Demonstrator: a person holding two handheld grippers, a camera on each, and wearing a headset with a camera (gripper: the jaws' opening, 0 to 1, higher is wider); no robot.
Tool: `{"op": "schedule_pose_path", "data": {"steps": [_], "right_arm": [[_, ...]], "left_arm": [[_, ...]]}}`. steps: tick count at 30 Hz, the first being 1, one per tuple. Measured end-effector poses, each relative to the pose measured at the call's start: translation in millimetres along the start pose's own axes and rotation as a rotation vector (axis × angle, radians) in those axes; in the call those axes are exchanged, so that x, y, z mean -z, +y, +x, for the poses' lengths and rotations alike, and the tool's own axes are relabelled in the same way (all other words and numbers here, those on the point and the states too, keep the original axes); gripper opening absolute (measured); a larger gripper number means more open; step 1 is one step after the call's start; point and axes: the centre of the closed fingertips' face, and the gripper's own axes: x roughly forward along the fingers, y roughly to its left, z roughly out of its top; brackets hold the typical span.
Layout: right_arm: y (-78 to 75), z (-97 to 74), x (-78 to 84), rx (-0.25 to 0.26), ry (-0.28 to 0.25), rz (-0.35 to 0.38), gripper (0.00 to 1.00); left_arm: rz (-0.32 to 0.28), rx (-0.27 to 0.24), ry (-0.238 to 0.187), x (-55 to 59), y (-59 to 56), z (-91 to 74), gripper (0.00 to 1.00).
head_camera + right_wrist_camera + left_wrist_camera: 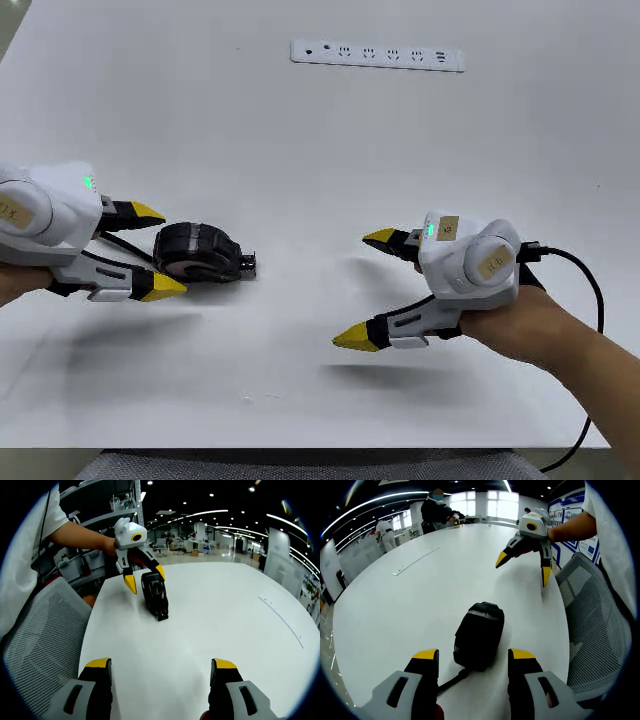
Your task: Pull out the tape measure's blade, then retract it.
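A black tape measure (198,252) lies on the white table (320,130), its blade tip pointing right toward the middle. My left gripper (155,250) is open, its yellow-tipped fingers on either side of the case's rear without closing on it. In the left gripper view the tape measure (479,634) sits just ahead of the open left gripper (474,654). My right gripper (368,288) is open farther right, empty, facing the tape measure (155,595) across a gap. In the right gripper view the right gripper (161,664) stands wide apart over bare table.
A white power strip (377,54) lies at the far side of the table. A black cable (580,300) trails from the right hand over the near edge. A grey mesh chair back (300,465) sits just below the near edge. People stand in the background.
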Motion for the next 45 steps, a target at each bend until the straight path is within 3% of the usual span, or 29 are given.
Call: {"op": "schedule_pose_path", "data": {"steps": [4,17,22,32,45], "right_arm": [[0.0,0.9,0.4,-0.003,0.001,0.001,0.79],[0.8,3.0,3.5,-0.004,0.001,0.014,0.78],[0.0,4.3,2.9,-0.003,-0.003,0.018,0.78],[-0.9,13.1,-2.1,-0.009,-0.009,0.007,0.77],[-4.9,35.5,-23.4,-0.034,-0.021,-0.031,0.73]], "left_arm": [[0.039,0.018,0.030,2.8,-1.4,4.6,0.47],[0.125,0.032,0.068,4.5,1.2,15.4,0.34],[0.132,0.043,0.071,5.0,-1.4,16.2,0.29],[0.137,0.049,0.079,6.2,-0.9,17.0,0.28],[0.138,0.052,0.074,6.5,-1.0,18.0,0.27]]}}
